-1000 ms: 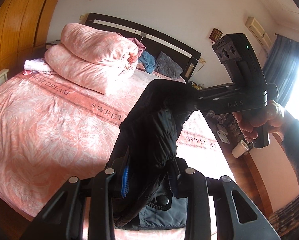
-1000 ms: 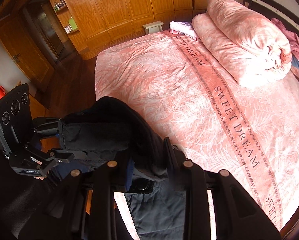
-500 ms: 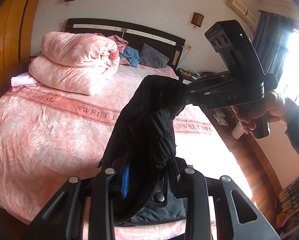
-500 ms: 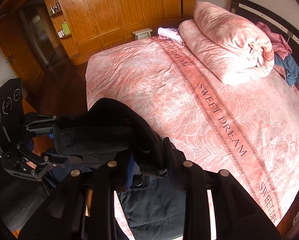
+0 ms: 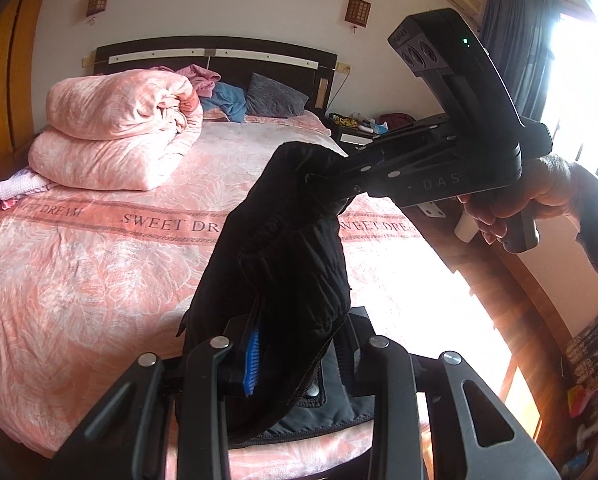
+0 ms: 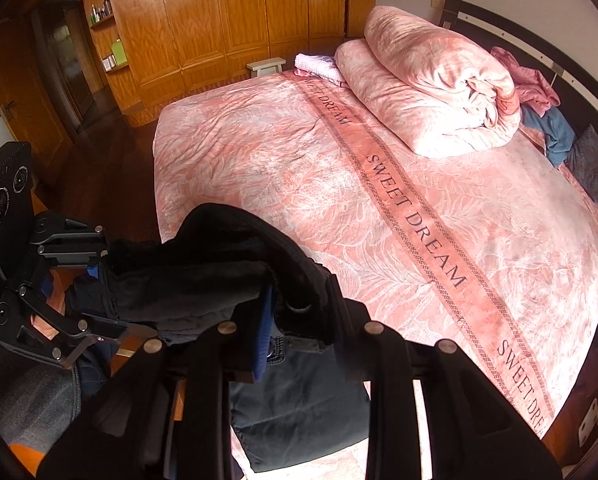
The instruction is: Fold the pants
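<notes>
While the pants (image 5: 283, 248) hang above the bed (image 5: 99, 264), each gripper pinches one waistband end. The waistband spans left gripper (image 5: 299, 356) to right gripper (image 5: 339, 188); legs drape bedward.

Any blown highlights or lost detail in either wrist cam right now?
Left wrist view: window clips to white, and glare washes out the bed's near right edge; the black pants read as a near-silhouette. Right wrist view: evener light, bed text sharp, only specular glare on the wardrobe; strong fisheye bending in both.
</notes>
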`<state>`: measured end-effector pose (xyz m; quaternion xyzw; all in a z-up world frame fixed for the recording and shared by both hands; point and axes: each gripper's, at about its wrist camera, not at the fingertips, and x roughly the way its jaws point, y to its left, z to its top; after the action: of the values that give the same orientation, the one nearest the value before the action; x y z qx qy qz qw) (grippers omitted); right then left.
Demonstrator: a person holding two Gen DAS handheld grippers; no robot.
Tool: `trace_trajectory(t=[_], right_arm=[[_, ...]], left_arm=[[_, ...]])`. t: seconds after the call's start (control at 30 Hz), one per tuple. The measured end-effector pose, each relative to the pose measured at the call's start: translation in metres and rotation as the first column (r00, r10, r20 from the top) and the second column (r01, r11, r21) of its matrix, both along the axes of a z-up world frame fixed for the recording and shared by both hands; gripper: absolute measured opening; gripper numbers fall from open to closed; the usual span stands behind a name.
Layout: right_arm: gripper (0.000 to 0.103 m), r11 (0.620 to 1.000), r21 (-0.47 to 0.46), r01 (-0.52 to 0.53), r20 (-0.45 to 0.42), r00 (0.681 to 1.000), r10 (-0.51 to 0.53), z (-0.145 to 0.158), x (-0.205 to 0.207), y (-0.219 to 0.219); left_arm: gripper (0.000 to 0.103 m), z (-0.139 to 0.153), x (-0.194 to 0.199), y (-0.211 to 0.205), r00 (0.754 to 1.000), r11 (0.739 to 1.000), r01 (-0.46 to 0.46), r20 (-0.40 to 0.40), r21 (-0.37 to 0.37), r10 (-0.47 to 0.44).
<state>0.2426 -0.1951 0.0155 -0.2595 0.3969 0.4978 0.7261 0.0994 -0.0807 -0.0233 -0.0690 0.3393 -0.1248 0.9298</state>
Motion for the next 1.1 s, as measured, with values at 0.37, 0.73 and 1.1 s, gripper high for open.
trace_trajectory(t=[0.37,0.73,1.1], right_arm=[[0.022,0.999,-0.031,0.035,0.018,0.999,-0.035,-0.024,-0.001,-0.047],[0.022,0.996,-0.065,0.06,0.012,0.998,-0.06,-0.056,0.008,-0.079],[0.022,0.992,-0.092,0.084,-0.01,0.996,-0.085,-0.087,0.013,-0.11]], left_arm=[[0.03,-0.017,0.01,-0.048,0.996,0.996,0.084,-0.041,0.031,-0.083],[0.03,-0.044,0.026,-0.087,0.983,0.988,0.152,-0.106,0.034,-0.148],[0.03,-0.071,0.036,-0.119,0.965,0.977,0.21,-0.168,0.042,-0.2]])
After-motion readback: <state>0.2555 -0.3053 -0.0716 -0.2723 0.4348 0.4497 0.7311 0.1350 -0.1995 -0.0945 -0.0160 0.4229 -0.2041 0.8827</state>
